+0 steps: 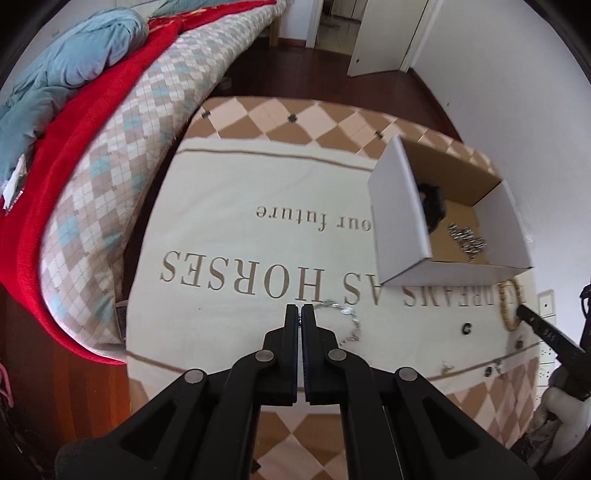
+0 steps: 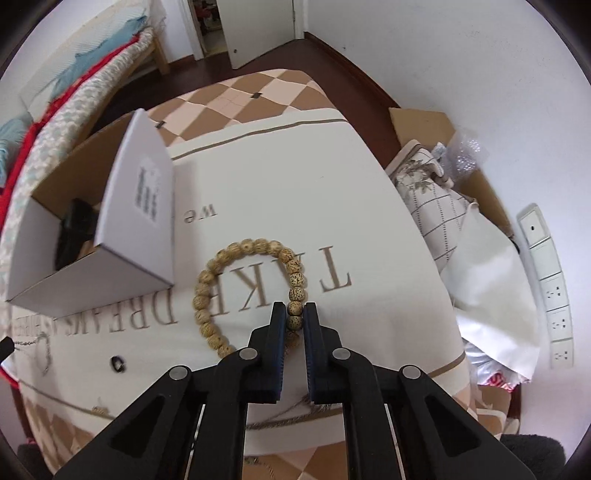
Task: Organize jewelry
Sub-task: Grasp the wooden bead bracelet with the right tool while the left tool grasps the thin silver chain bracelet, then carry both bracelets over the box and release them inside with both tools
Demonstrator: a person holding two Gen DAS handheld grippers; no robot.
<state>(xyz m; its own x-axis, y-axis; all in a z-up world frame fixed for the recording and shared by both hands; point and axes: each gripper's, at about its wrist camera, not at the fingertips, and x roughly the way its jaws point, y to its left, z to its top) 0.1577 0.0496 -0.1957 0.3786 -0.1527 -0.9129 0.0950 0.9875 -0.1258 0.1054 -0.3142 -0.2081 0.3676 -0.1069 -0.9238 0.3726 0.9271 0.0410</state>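
The right hand-held gripper (image 2: 294, 314) clamps the tan speckled wooden-bead bracelet (image 2: 236, 291) lying just beside the open white cardboard box (image 2: 136, 221); the left hand-held gripper (image 1: 299, 314) pinches a thin silver chain (image 1: 347, 321) nearby.

dark wooden floor (image 1: 314, 70), white walls (image 1: 498, 66), a white door (image 1: 384, 33) ajar, and a bed (image 1: 122, 147) under a red blanket (image 1: 44, 206).
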